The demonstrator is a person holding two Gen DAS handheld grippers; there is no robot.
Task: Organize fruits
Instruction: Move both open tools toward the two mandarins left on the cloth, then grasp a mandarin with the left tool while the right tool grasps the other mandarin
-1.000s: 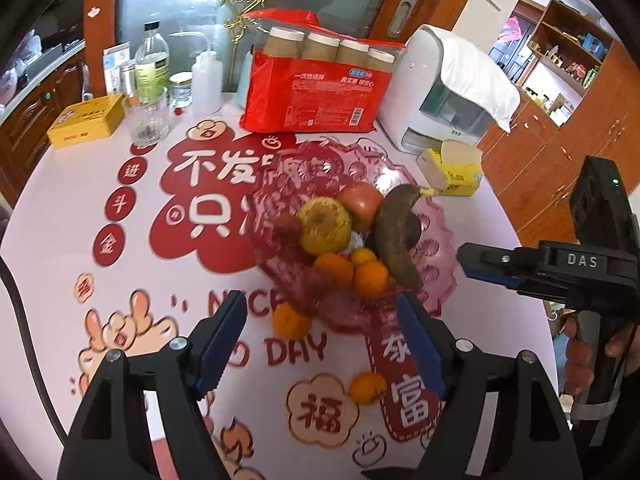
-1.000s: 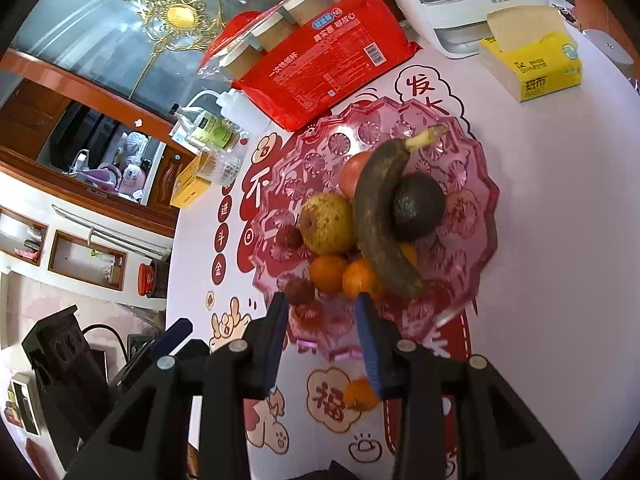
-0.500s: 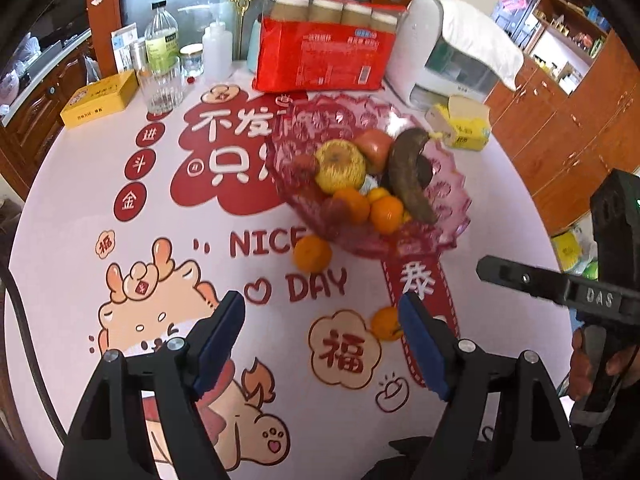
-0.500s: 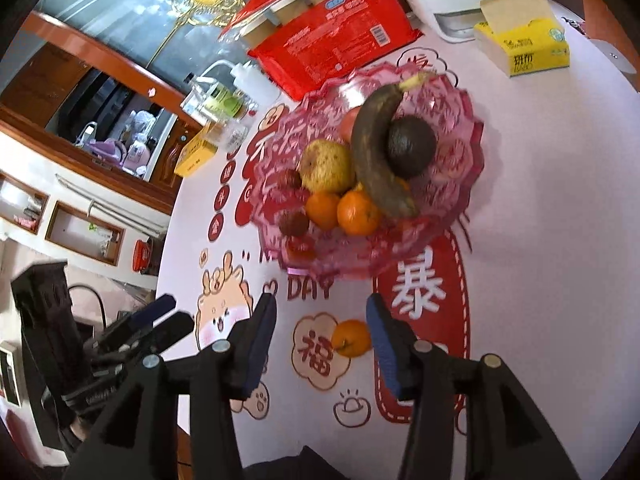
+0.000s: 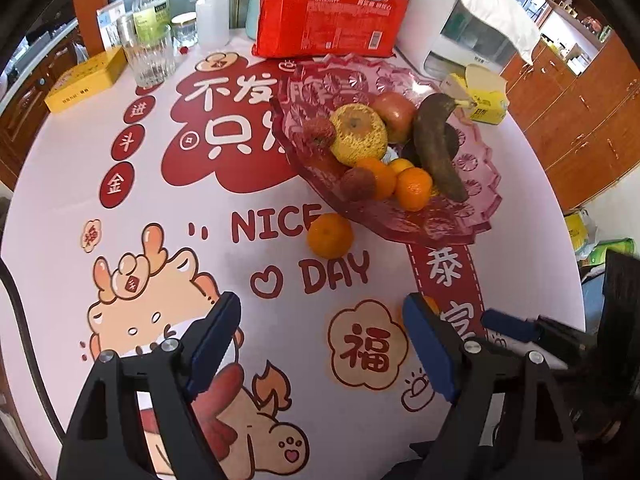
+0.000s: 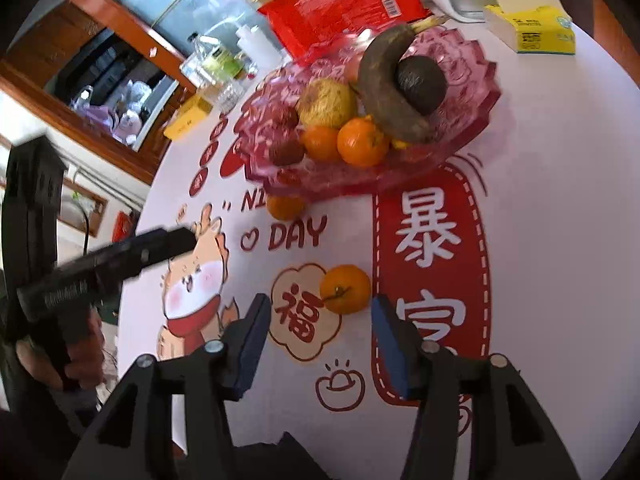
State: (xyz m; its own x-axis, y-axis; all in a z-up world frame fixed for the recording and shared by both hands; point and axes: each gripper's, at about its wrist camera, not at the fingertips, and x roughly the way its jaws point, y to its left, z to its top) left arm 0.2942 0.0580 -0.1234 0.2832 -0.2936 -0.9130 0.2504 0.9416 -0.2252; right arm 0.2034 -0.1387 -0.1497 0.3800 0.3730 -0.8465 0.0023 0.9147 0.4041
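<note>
— Starting with the left wrist view, what do you see?

— The left tongs (image 5: 320, 344) hang released over the counter (image 5: 60, 184), blue pads wide apart, nothing between them. A pink glass fruit dish (image 5: 476, 204) sits beyond, toward the right. It holds a yellowish pear (image 5: 358, 134), a red apple (image 5: 396, 112), a blackened banana (image 5: 436, 148), two reddish lychee-like fruits (image 5: 358, 184) and a few small oranges (image 5: 414, 188).

— Any fruit outside the dish?

— Yes. One loose orange (image 5: 330, 236) lies on the counter just beside the dish's near rim, by the printed "NICE". A second orange (image 5: 432, 305) is mostly hidden behind the right pad of these tongs. The right tongs (image 5: 504, 326) poke in from the right edge; from this side I cannot tell how they stand.

— What else is on the counter?

— At the far side: a red pack of paper cups (image 5: 332, 24), a drinking glass (image 5: 150, 56), a yellow box (image 5: 86, 80), a white appliance (image 5: 460, 28) and a yellow tissue pack (image 5: 486, 98).

— And the right wrist view?

— The right tongs (image 6: 320, 332) are released too, pads spread, with the second orange (image 6: 346, 289) sitting on the counter just ahead of the gap between them, not touching either pad. It rests between the printed "福" cloud and the red banner. The dish (image 6: 476, 112) is farther off, with a dark avocado (image 6: 420, 84) showing against the banana (image 6: 384, 96). The first loose orange (image 6: 285, 206) peeks out below the dish's rim. The left tongs (image 6: 176, 240) appear at the left, blurred.
</note>
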